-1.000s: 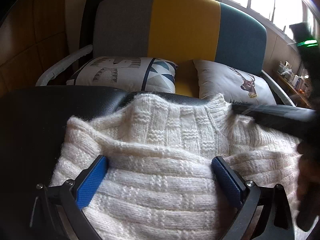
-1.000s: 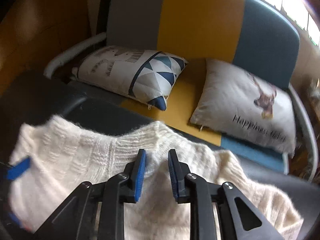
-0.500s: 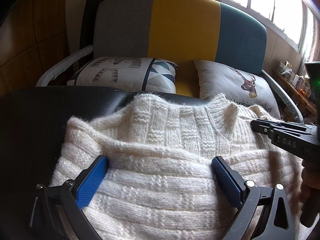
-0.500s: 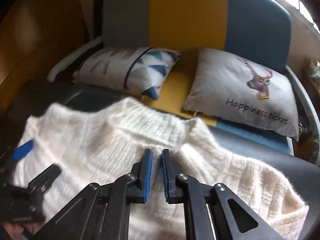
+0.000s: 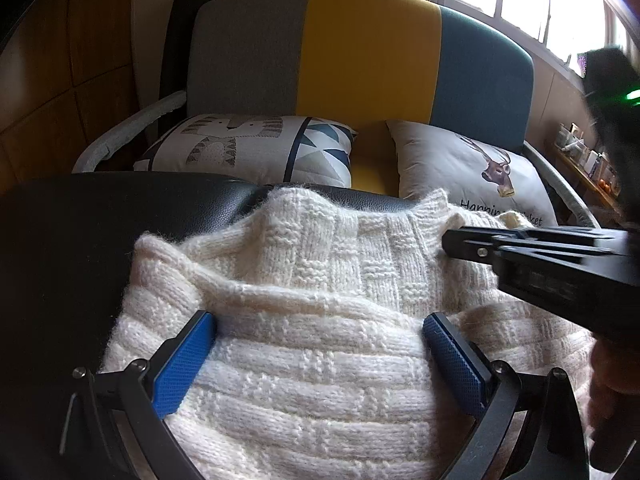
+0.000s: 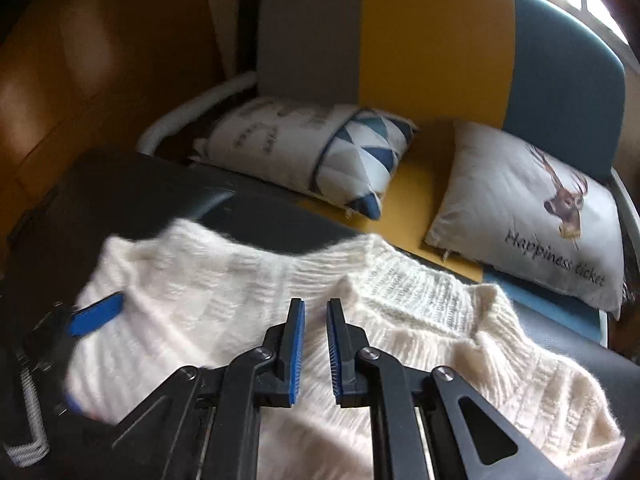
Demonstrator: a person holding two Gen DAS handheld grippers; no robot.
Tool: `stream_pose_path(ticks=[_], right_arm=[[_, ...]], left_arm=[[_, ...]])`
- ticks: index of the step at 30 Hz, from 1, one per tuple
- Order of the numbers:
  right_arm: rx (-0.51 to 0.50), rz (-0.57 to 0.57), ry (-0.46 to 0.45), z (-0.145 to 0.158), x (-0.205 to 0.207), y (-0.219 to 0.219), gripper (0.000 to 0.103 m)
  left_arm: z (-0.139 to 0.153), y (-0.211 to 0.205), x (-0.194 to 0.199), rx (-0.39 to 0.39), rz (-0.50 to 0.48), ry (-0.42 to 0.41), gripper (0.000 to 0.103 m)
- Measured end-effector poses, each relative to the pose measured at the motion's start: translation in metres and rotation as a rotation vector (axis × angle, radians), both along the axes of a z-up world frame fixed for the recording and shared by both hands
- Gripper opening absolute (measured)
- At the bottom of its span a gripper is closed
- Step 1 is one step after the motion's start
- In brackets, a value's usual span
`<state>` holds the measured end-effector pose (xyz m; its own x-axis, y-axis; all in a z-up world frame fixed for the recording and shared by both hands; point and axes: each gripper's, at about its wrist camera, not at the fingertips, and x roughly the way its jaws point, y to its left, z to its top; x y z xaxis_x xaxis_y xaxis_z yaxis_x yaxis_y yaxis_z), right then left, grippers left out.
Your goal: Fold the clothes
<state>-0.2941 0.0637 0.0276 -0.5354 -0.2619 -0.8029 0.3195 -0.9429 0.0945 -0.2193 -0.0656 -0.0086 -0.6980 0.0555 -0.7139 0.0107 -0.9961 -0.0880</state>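
A cream knitted sweater (image 5: pixel 320 264) lies on a black leather surface (image 5: pixel 80 240), collar toward the sofa. My left gripper (image 5: pixel 320 344) is open wide, its blue pads resting on the knit either side of a folded band. My right gripper (image 6: pixel 316 308) hovers low over the sweater (image 6: pixel 400 320) beside the collar. Its jaws are closing to a narrow slit, and I see no knit pinched between them. In the left wrist view the right gripper (image 5: pixel 446 240) reaches in from the right, its tip at the collar's right corner. The left gripper's fingers (image 6: pixel 96 314) show at the sweater's left edge.
Behind the surface stands a sofa (image 5: pixel 360 52) with a grey, yellow and teal back and two cushions (image 5: pixel 256 148) (image 5: pixel 472 168). A shelf of small items (image 5: pixel 584 156) runs under the window at the right. A hand (image 5: pixel 608 376) holds the right gripper.
The right gripper's jaws have narrowed from a clear gap to a slit. It drew back to the right, then came back left to the collar. The left gripper has not moved.
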Motion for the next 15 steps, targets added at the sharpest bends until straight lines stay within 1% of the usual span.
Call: stream_pose_path(ticks=[3,8,9,11,12,13,14,15], right_arm=[[-0.017,-0.037,0.003,-0.007,-0.009,0.006,0.000],[-0.031,-0.070,0.030,-0.012,-0.010,0.012,0.000],[-0.042,-0.066,0.025,-0.010,-0.010,0.013,0.002],[-0.110,-0.067,0.017,0.000,-0.004,0.025,0.004],[-0.151,-0.084,0.036,0.008,0.003,0.035,0.011],[-0.186,-0.105,0.065,0.015,0.011,0.048,0.016],[-0.183,-0.132,0.089,0.021,0.018,0.063,0.020],[-0.163,-0.164,0.111,0.025,0.024,0.078,0.020]], left_arm=[[0.000,0.000,0.000,0.001,0.000,0.002,0.103],[0.000,0.001,0.001,0.004,0.001,0.002,0.103],[0.000,0.000,0.001,0.006,0.001,0.002,0.103],[0.000,0.000,0.001,0.008,0.000,0.001,0.103],[0.000,0.001,0.001,0.008,0.000,-0.001,0.103],[0.000,0.001,0.001,0.008,0.000,-0.003,0.103],[0.001,0.001,0.001,0.009,0.000,-0.005,0.103],[0.001,0.001,0.001,0.009,0.000,-0.006,0.103]])
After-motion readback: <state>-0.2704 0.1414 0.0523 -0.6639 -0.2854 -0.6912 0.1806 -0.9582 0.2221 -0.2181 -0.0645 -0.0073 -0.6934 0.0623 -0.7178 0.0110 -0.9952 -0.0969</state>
